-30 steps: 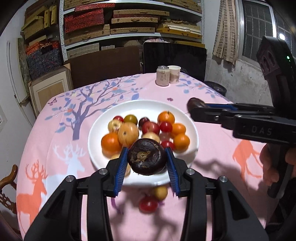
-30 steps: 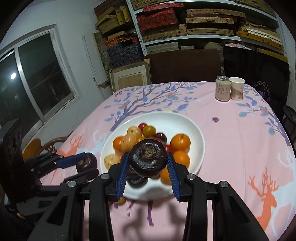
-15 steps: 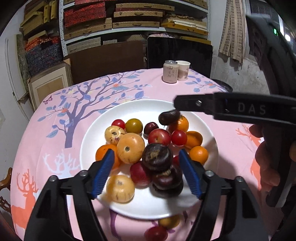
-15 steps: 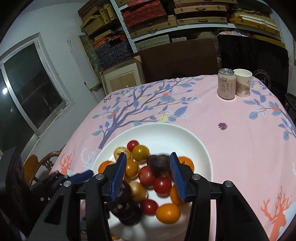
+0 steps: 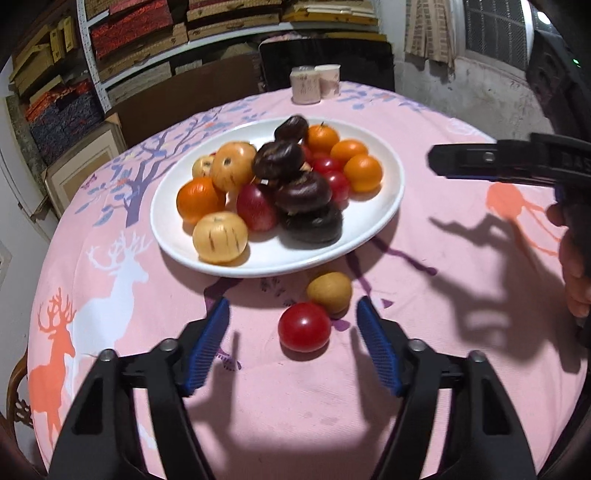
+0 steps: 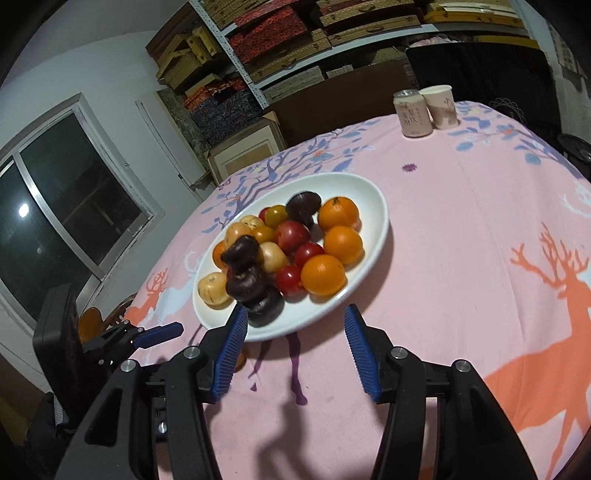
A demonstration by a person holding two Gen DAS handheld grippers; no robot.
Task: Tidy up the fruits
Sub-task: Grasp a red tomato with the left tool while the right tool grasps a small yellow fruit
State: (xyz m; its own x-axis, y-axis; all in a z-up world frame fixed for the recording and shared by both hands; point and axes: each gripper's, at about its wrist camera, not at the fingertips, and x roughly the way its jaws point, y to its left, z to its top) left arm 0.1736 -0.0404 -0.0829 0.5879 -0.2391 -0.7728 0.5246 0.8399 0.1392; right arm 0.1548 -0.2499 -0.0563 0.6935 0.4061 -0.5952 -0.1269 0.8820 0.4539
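White plate (image 5: pixel 384 206) on pink-clothed worktop (image 5: pixel 461 258), heaped with fruit: oranges (image 5: pixel 362 172) along right side, pale striped melons (image 5: pixel 220 237) at left and near edge, red plum (image 5: pixel 256 207) in middle, dark purple fruits (image 5: pixel 303 192) stacked near centre, small red tomatoes tucked between. Off plate, lying on cloth just before its near rim: red tomato (image 5: pixel 304 327) and brown-yellow round fruit (image 5: pixel 329 292), touching each other. Left hand-held gripper (image 5: pixel 291 343) tilted down over that pair, blue pads (image 5: pixel 207 347) apart and closing, tomato lying between them yet not pressed by either. Right hand-held gripper (image 6: pixel 293 350) low over bare cloth just before plate edge, jaws apart and opening, nothing between pads; left pad overlapping plate rim near lowest dark fruit. Same gripper seen side-on at right in left wrist view, with part of person's hand (image 5: pixel 576 280) on its handle. Can (image 6: pixel 412 113) and paper cup (image 6: pixel 442 107) standing side by side at far edge of worktop, well apart from plate. Shelves of flat boxes (image 6: pixel 280 26) behind, dark window (image 6: pixel 66 206) at left.
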